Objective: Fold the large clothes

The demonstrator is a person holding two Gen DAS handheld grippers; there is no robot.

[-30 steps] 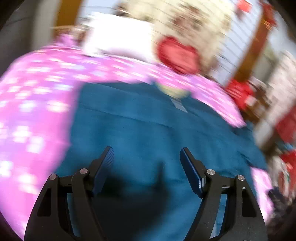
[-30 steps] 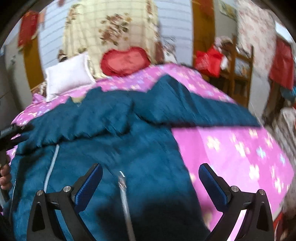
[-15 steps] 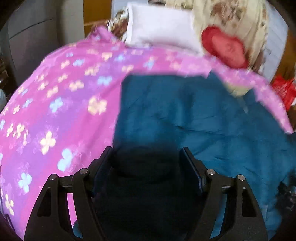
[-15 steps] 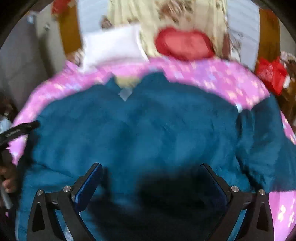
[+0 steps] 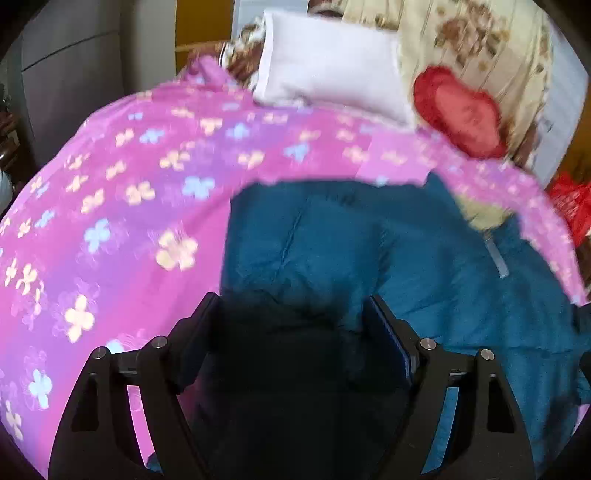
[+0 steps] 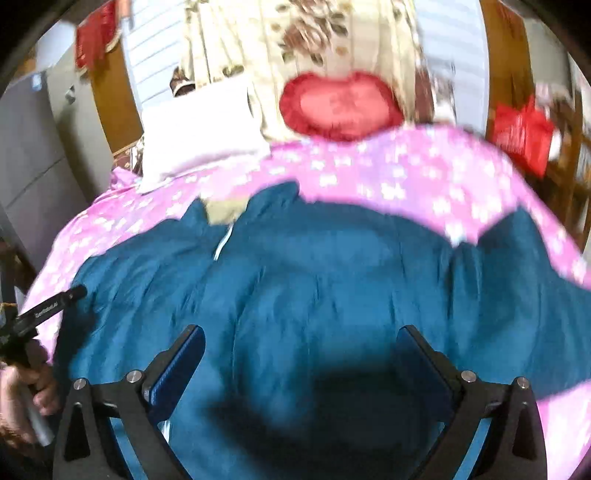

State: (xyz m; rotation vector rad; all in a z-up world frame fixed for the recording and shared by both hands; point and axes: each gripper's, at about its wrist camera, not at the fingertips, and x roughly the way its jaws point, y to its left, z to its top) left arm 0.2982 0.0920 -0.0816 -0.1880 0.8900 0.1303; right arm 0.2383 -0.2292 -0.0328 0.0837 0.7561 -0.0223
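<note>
On the pink flowered bedspread lies a large teal jacket, spread wide, its collar toward the pillows with a pale lining showing at the neck and a light zip running down from it. One sleeve reaches off to the right in the right wrist view.

The left gripper hangs over the jacket's left edge where teal meets pink, its jaws spread wide. Dark, shadowed cloth fills the gap between them, but blur and shade hide whether the pads press on it, so I cannot tell if anything is gripped.

The right gripper hovers above the middle of the jacket, jaws released and wide apart, nothing caught between them; its shadow falls on the cloth just below.

At the left rim of the right wrist view a hand holds the other tool's black handle beside the jacket.

Beyond the jacket, a white pillow and a red heart cushion rest at the head of the bed against a cream floral cloth. A red bag sits off to the right.
</note>
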